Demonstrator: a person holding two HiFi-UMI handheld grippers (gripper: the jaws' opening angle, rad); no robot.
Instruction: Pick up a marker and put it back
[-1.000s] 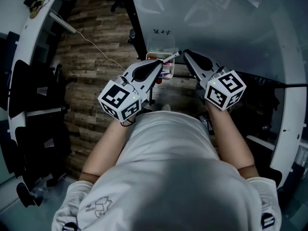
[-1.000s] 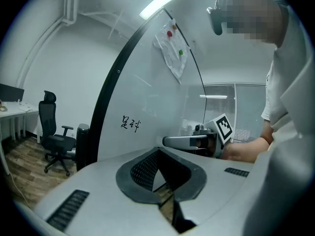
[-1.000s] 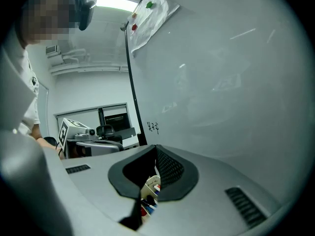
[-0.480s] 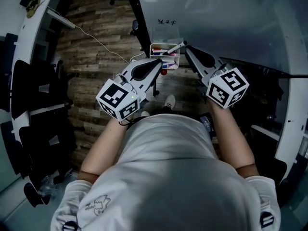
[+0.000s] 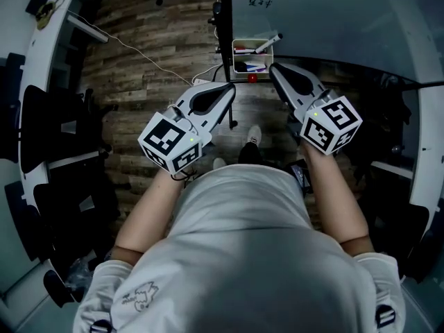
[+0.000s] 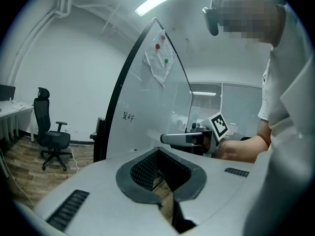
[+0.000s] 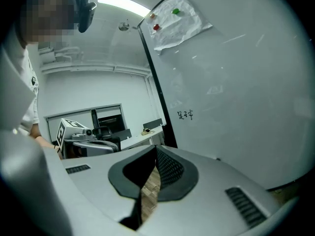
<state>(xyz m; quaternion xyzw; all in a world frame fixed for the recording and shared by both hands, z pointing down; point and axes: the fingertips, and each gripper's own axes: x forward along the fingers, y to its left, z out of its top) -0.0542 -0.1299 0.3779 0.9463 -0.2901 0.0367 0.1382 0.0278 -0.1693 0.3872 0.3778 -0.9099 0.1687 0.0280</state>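
The person stands in front of a whiteboard [image 5: 333, 19] with a gripper in each hand, both held out over the wooden floor [image 5: 159, 54]. The left gripper [image 5: 231, 87] has its jaws together with nothing between them; only a thin strip of floor shows through the slit in its own view. The right gripper [image 5: 272, 66] is likewise closed and empty, and in the head view its tip lies just below the lower right corner of a small white holder [image 5: 238, 55] that sits at the bottom edge of the board. The marker [image 5: 267, 44], white with a dark end, rests in that holder, tilted so that its upper end sticks out past the right rim; a few other coloured pens lie inside beside it. Neither gripper touches the marker. The left gripper's tip is lower and to the left, apart from the holder. A short bit of dark writing [image 5: 258, 3] is on the board above the holder. In the left gripper view a sheet of paper [image 6: 158, 58] hangs high on the board, and an office chair [image 6: 51, 136] stands off to the left.
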